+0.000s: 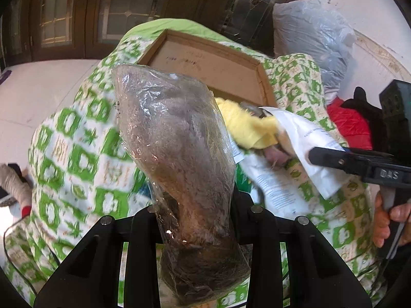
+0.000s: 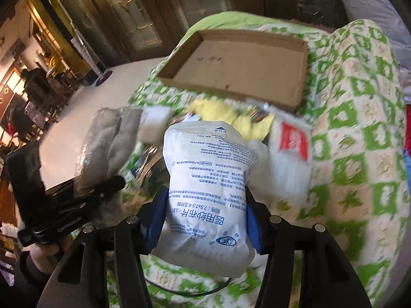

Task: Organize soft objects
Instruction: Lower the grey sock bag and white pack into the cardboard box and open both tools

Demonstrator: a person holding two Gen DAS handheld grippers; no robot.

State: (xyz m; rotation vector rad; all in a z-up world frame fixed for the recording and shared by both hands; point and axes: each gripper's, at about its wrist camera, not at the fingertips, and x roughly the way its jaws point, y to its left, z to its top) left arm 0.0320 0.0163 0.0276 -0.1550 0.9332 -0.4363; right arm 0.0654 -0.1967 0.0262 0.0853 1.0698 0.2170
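Observation:
My left gripper [image 1: 196, 220] is shut on a grey-brown fuzzy cloth wrapped in clear plastic [image 1: 177, 159] and holds it up above the bed; it also shows in the right wrist view [image 2: 108, 148]. My right gripper [image 2: 203, 220] is shut on a white gauze packet with blue print [image 2: 210, 187], seen in the left wrist view too [image 1: 303, 148]. A shallow cardboard tray [image 2: 300, 71] lies empty on the green-and-white quilt [image 2: 359, 133], beyond both grippers. A yellow fluffy cloth [image 2: 226, 115] and a white packet with a red label [image 2: 290, 148] lie in front of the tray.
A clear plastic bag of stuff [image 1: 316, 36] and red fabric [image 1: 352, 125] sit at the right of the bed. White floor [image 1: 38, 89] lies left of the bed, dark glass-fronted cabinets [image 1: 77, 12] behind. A black cable [image 2: 195, 291] runs on the quilt.

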